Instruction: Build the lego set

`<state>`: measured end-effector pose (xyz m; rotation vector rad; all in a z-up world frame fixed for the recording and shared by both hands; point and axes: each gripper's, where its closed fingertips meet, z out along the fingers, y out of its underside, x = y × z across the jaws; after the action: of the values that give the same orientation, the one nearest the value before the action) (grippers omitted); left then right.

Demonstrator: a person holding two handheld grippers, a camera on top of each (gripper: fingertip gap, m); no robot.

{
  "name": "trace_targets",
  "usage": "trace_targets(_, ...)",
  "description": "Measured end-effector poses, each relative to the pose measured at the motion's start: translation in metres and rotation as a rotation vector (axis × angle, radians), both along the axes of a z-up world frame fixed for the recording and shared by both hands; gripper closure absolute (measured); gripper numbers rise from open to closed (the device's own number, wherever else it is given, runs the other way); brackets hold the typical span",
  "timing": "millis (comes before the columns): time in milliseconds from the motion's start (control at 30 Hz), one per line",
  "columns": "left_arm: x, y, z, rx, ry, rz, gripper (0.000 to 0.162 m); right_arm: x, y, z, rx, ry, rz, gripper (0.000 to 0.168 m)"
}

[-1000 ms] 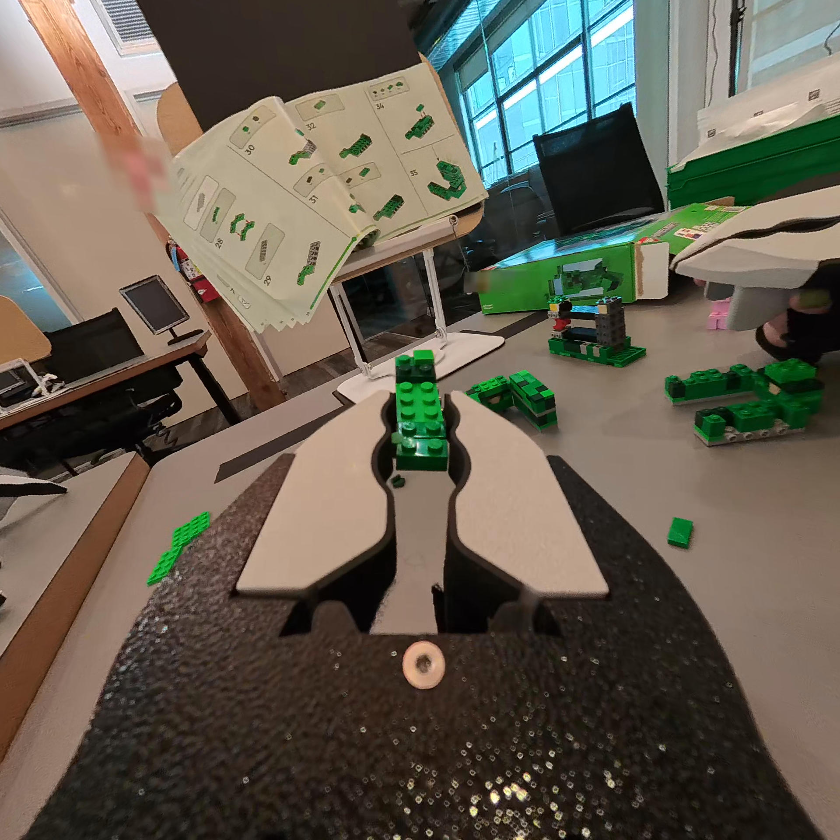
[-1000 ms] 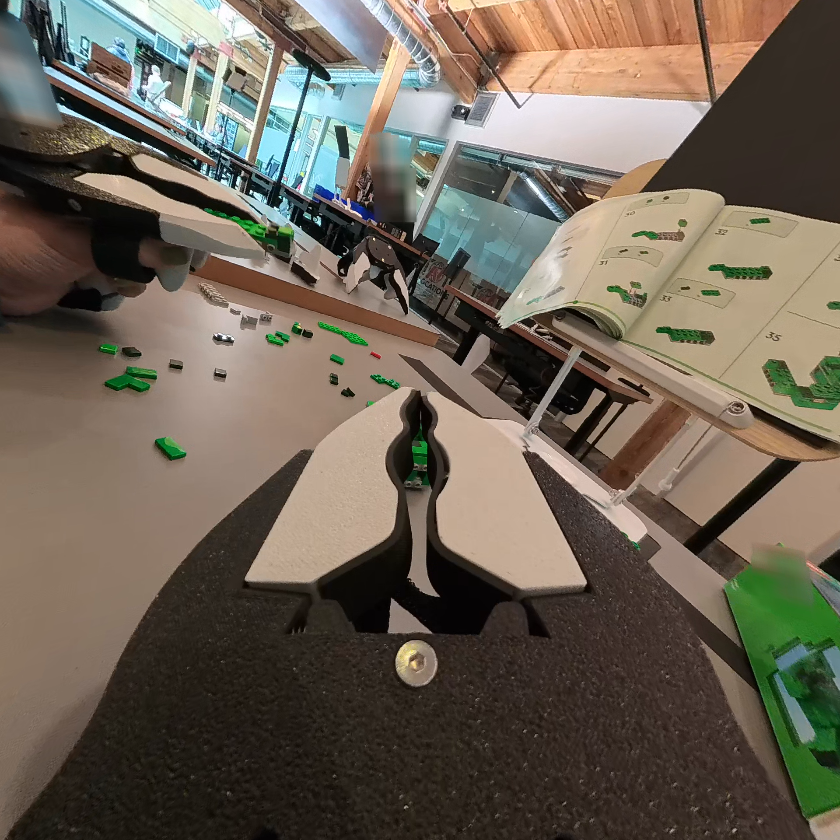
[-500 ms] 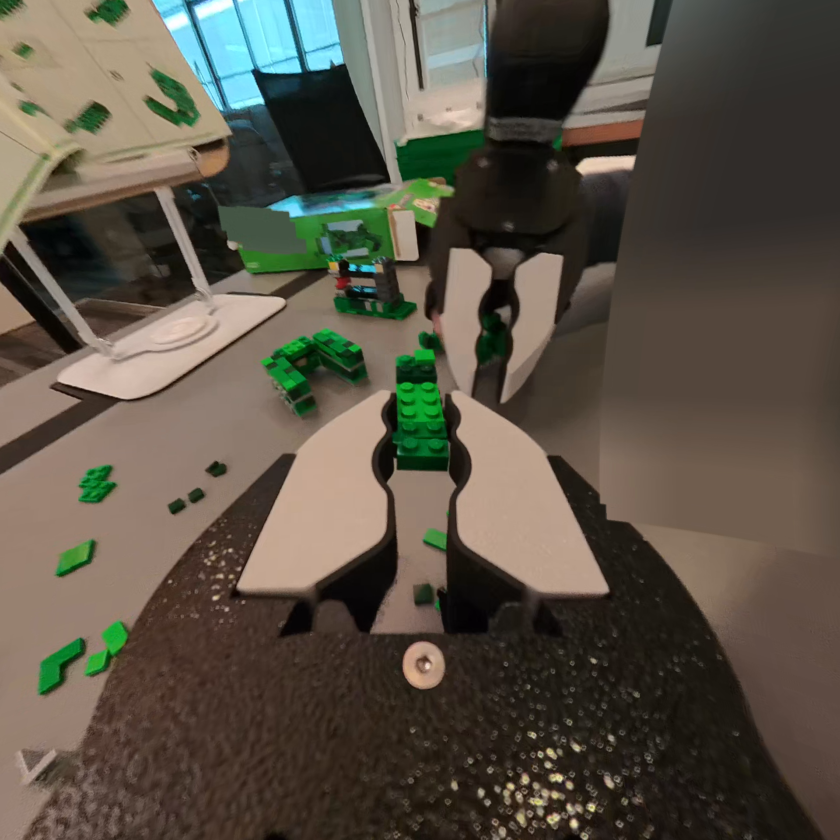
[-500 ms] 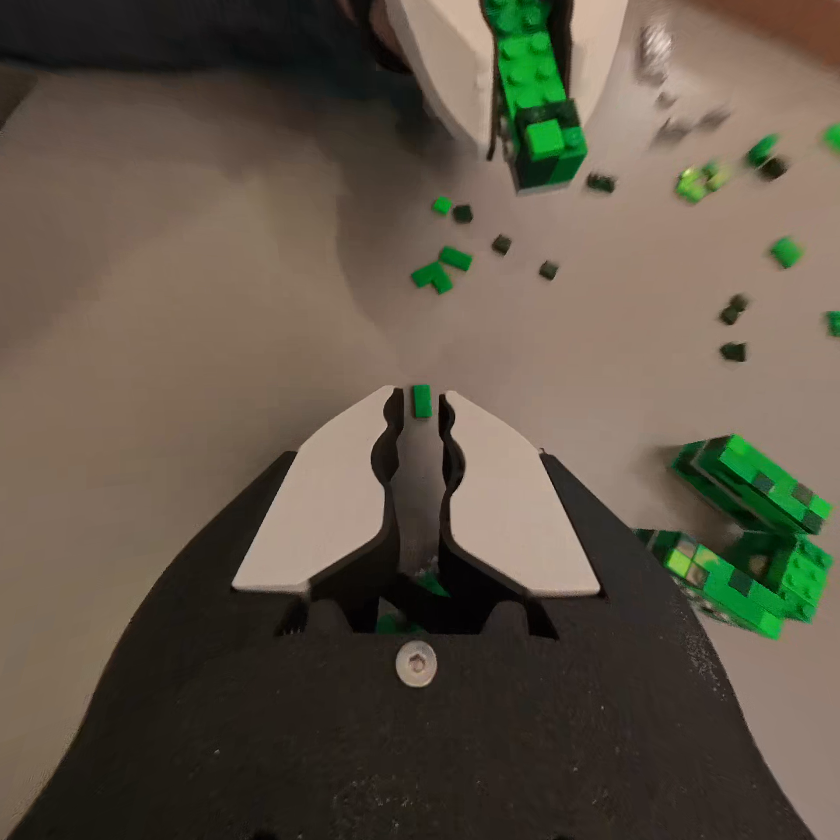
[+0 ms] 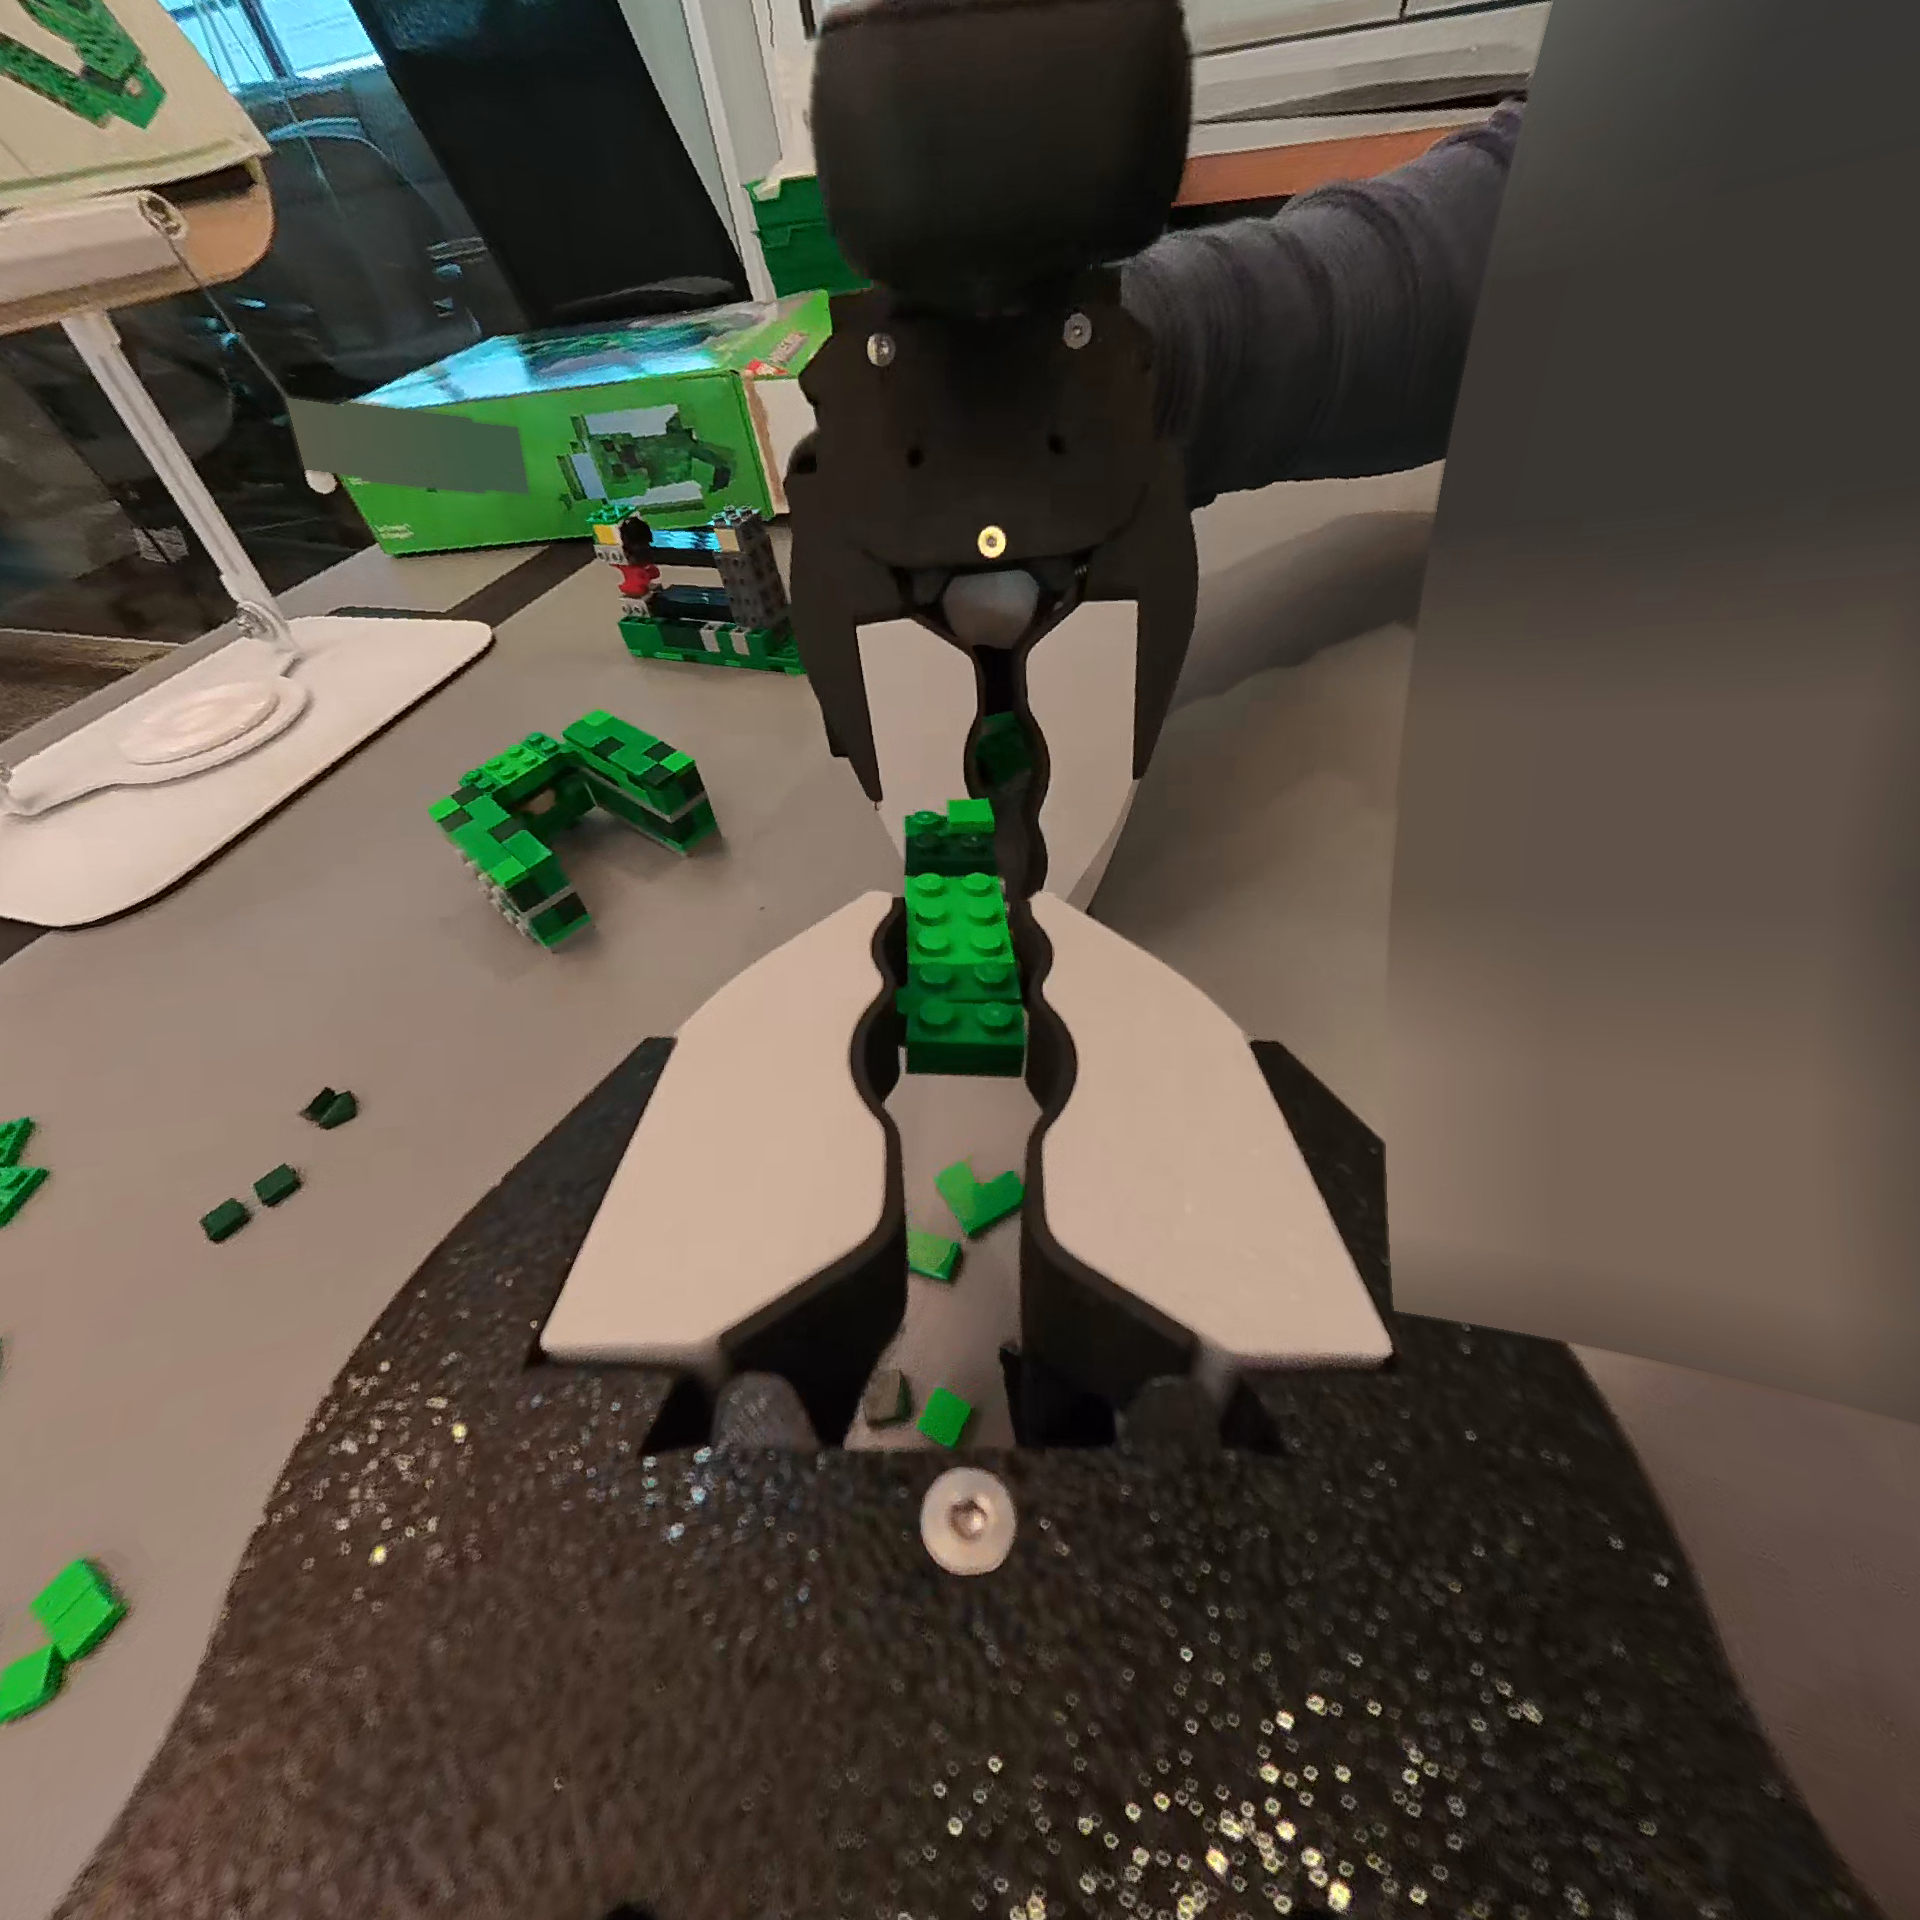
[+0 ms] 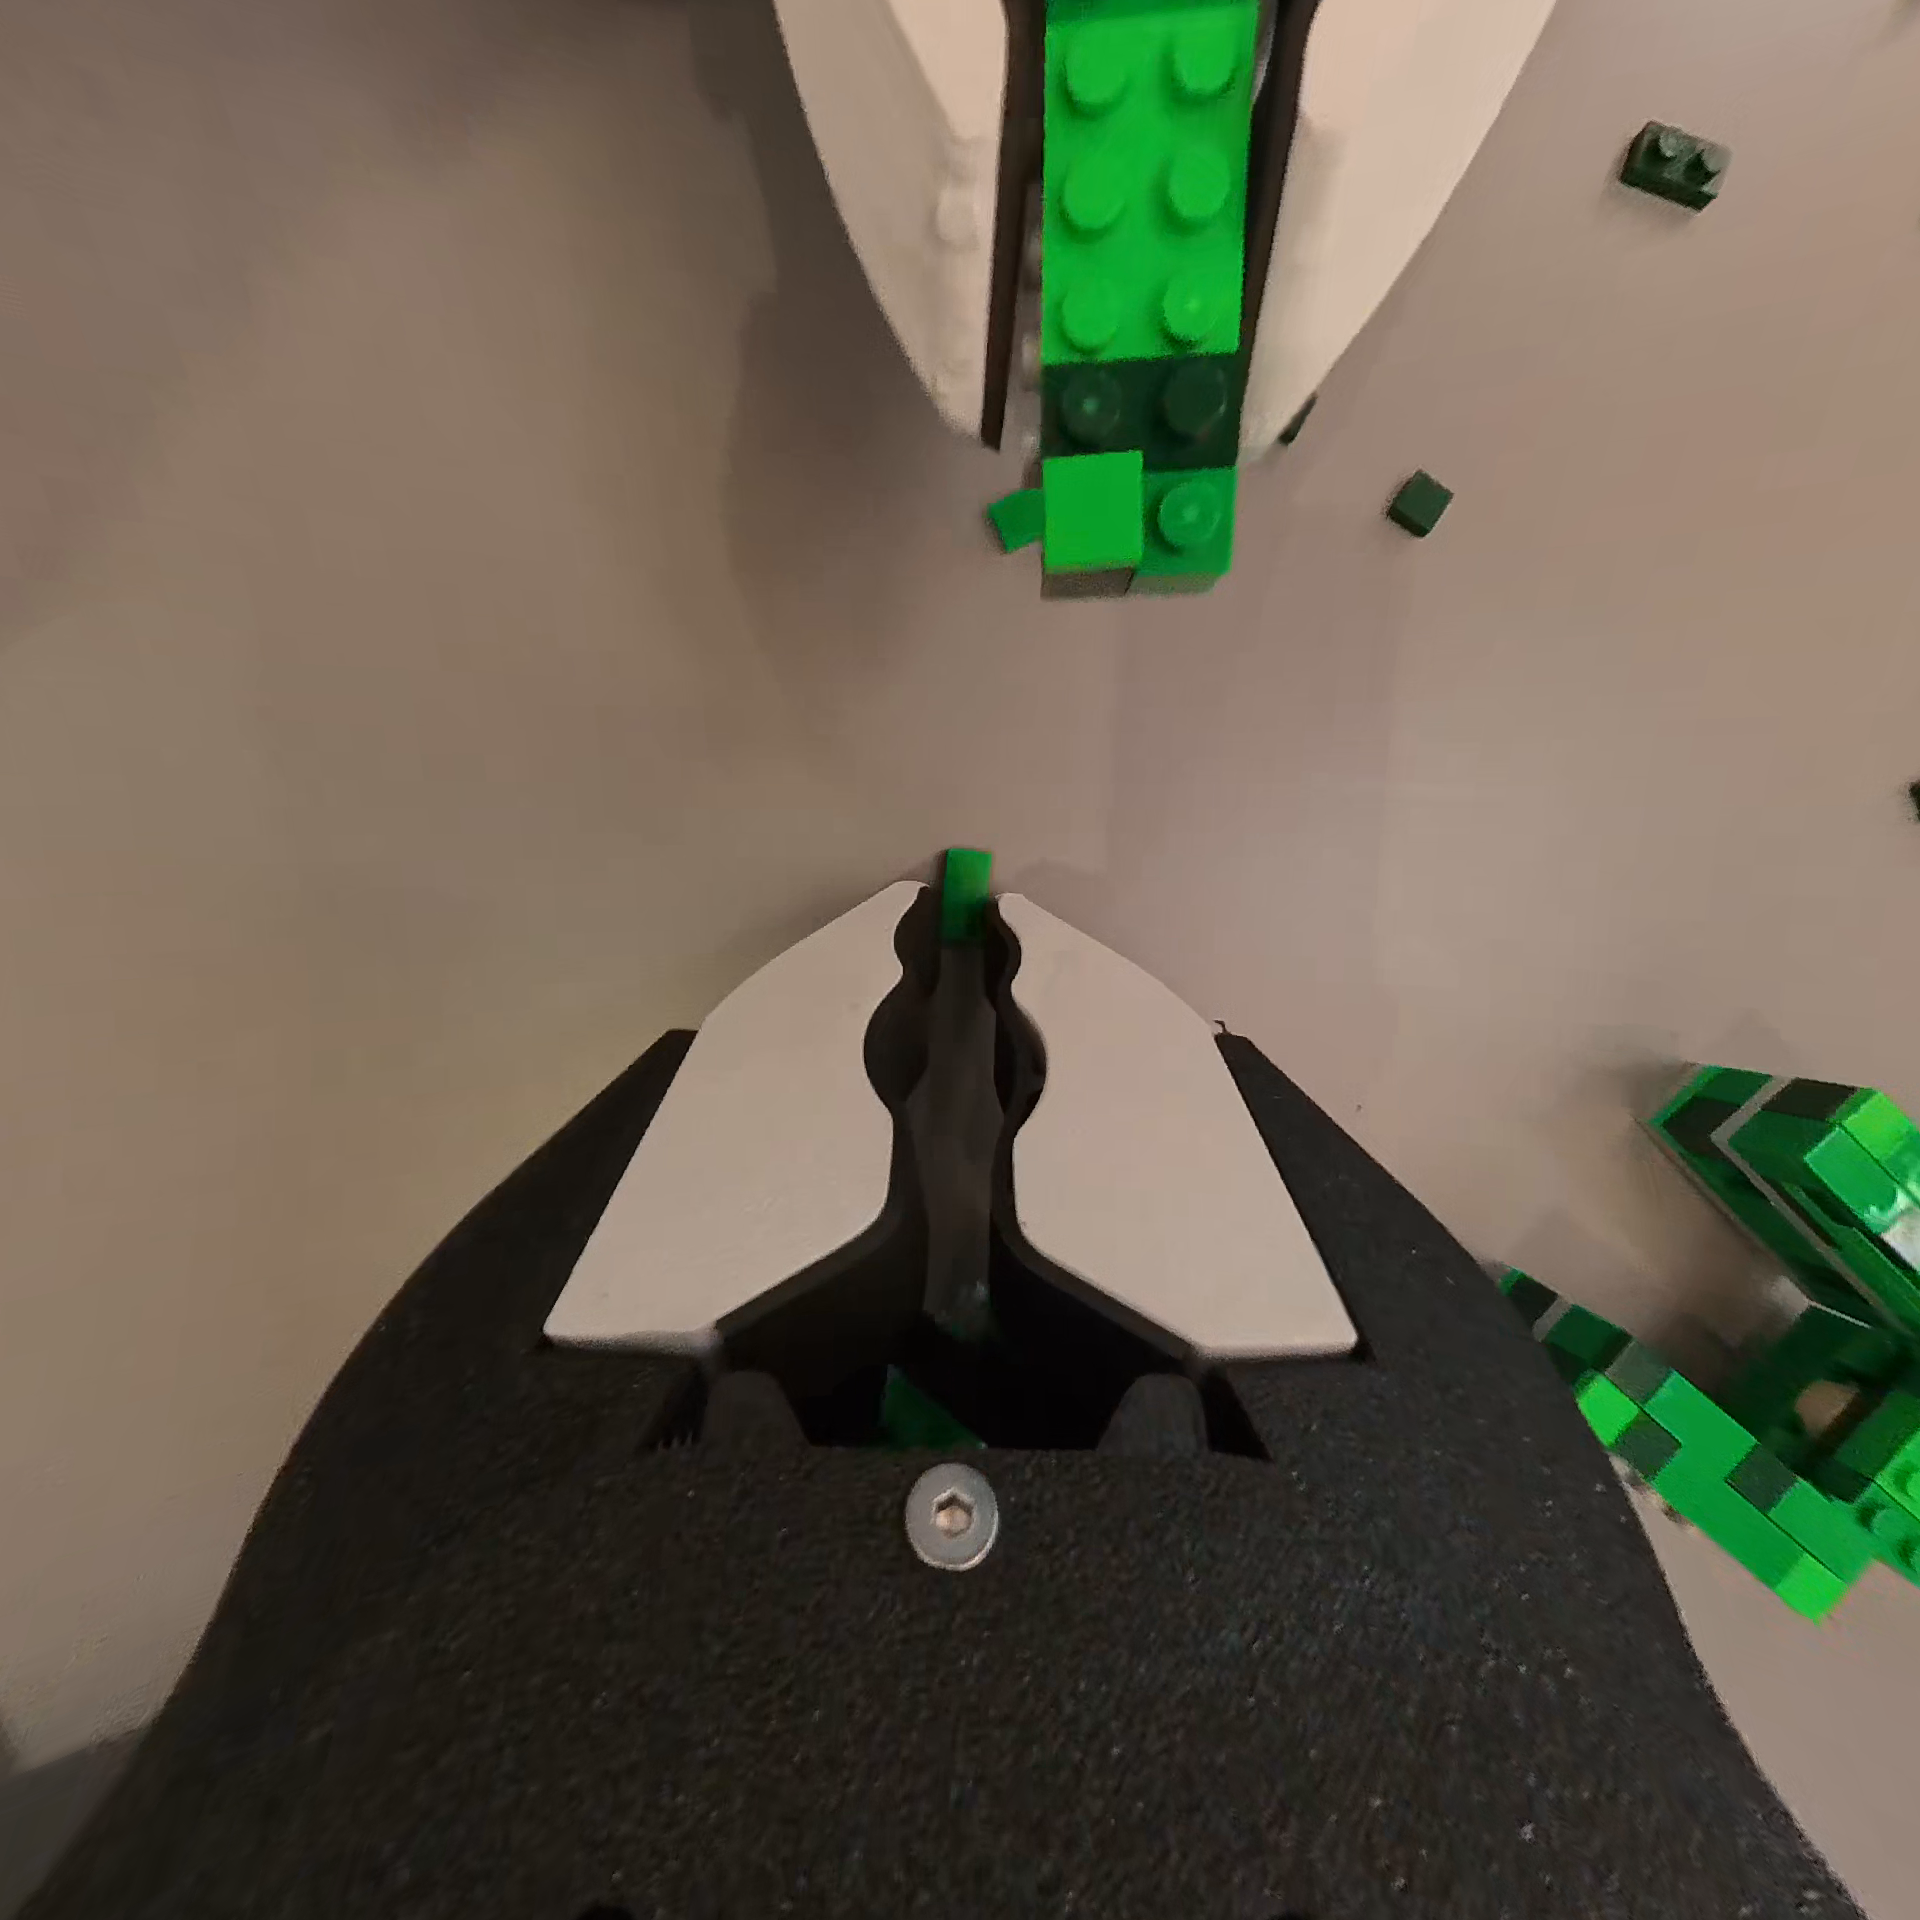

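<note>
My left gripper is shut on a long green brick assembly, studs up, with a dark green end sticking out past the fingertips. The assembly also shows at the top of the right wrist view, with a smooth green tile on its tip. My right gripper is shut on a small thin green tile, held edge-on. In the left wrist view the right gripper hangs pointing down just beyond the assembly's far end.
A curved green build lies on the grey table, also in the right wrist view. A small grey and green build, a green box and a white book stand base sit farther back. Loose green pieces lie left. The left gripper's tips are roughly 8 cm from the right gripper's. The curved green build sits 15 cm or so from the ends of my right fingers.
My right gripper has swung from facing the booklet to pointing down over the table and closed in on the left gripper's assembly. My left gripper turned right, still holding the assembly.
</note>
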<state>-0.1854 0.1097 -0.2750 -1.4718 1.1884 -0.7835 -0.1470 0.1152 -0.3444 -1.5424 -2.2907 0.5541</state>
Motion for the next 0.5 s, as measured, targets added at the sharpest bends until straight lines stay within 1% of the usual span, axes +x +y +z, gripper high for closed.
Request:
trace_targets(67, 0.005, -0.001, 0.000, 0.000, -0.007, -0.011, 0.143, 0.003, 0.006, 0.008, 0.031, 0.025, -0.012, 0.161)
trace_targets(100, 0.008, -0.001, 0.002, 0.000, -0.016, -0.008, 0.143, 0.004, 0.011, 0.017, 0.036, 0.055, -0.034, 0.161)
trace_targets(200, 0.021, 0.000, 0.003, 0.014, -0.031, 0.002, 0.143, 0.006, 0.019, 0.056, 0.008, 0.187, -0.086, 0.161)
trace_targets(300, 0.034, -0.002, 0.002, 0.021, -0.032, -0.011, 0.143, 0.010, 0.016, 0.087, -0.011, 0.280, -0.066, 0.161)
trace_targets(367, 0.039, -0.003, 0.004, 0.027, -0.047, -0.024, 0.143, 0.012, 0.008, 0.094, -0.029, 0.284, -0.034, 0.161)
trace_targets(500, 0.043, -0.007, 0.009, 0.016, -0.085, -0.049, 0.143, 0.011, -0.004, 0.091, 0.000, 0.243, 0.024, 0.161)
